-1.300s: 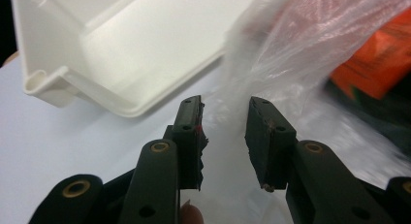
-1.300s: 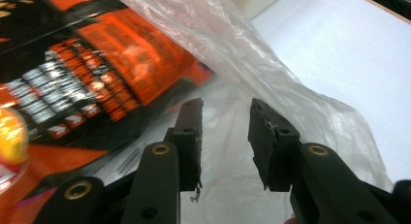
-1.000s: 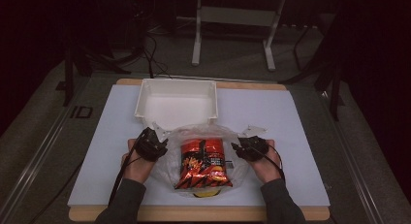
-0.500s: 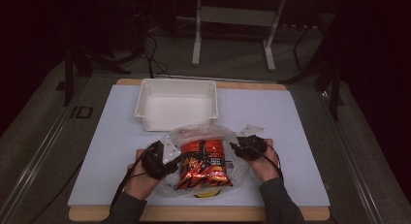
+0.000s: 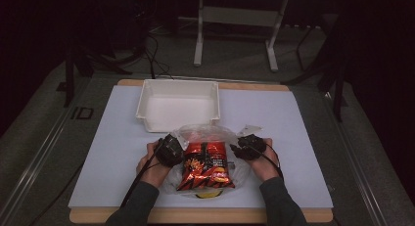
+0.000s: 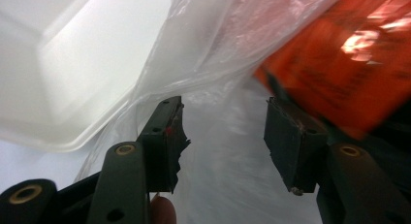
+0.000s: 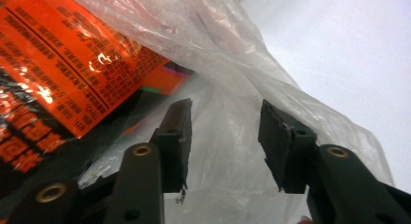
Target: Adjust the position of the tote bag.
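Note:
An orange-red snack packet lies inside a clear plastic bag near the table's front edge. My left gripper sits at the bag's left side and my right gripper at its right side. In the left gripper view the left gripper stands open, with bag film between its jaws and the packet to the upper right. In the right gripper view the right gripper is open around a fold of the bag, the packet at its left.
A white rectangular tray stands just behind the bag, its near rim close to the bag's top; its rim shows in the left gripper view. A white mat covers the wooden table. Dark floor, cables and a stand lie beyond.
My left gripper has moved right and forward, in against the bag's left side. The bag's top has risen and spread open. The right gripper has shifted slightly.

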{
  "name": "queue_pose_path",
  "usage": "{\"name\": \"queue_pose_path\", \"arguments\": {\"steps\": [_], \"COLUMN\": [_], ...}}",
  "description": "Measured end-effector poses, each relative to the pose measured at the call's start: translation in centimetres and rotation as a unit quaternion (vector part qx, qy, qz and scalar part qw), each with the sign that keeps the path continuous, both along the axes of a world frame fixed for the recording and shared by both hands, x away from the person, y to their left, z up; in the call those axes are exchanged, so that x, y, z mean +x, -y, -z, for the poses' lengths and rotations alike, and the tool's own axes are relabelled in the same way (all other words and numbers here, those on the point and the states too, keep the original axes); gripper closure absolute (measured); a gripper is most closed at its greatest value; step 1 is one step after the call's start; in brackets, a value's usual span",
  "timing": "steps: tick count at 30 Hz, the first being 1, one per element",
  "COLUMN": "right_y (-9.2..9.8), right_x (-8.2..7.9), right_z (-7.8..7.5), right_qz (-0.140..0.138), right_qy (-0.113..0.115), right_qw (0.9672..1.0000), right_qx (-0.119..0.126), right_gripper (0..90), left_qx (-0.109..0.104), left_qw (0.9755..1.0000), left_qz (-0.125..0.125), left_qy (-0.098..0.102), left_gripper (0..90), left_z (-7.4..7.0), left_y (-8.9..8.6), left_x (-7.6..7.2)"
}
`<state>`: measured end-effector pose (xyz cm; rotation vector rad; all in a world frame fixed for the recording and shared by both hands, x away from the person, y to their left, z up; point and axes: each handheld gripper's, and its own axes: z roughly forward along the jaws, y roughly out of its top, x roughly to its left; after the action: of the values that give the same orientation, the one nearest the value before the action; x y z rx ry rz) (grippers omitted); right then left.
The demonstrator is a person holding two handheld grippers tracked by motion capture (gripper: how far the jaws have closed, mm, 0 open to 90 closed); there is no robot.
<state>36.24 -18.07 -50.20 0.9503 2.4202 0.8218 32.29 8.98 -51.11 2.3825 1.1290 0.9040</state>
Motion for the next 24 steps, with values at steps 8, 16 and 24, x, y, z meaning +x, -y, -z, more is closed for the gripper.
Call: {"name": "queue_pose_path", "arguments": {"steps": [8,16,24], "right_y": [-1.0,-0.8,0.9], "right_x": [1.0,1.7,2.2], "right_z": [1.2,1.5,1.5], "right_qz": [0.009,0.016,0.042], "right_qy": [-0.016,-0.042,-0.062], "right_qw": [0.9993,0.9984,0.9971], "right_qx": [-0.032,-0.034,-0.007], "right_gripper": [51.1,54.6,70.7], "left_qx": [0.030,0.045,0.049], "left_qw": [0.9976,0.9941,0.9927], "left_qz": [-0.059,-0.098,-0.110], "left_qy": [0.017,0.010,0.001], "left_gripper": [58.3,73.3,74.8], "left_z": [0.5,0.8,1.3], "left_y": [-0.7,-2.9,-4.1], "left_x": [1.3,2.3,2.7]}}
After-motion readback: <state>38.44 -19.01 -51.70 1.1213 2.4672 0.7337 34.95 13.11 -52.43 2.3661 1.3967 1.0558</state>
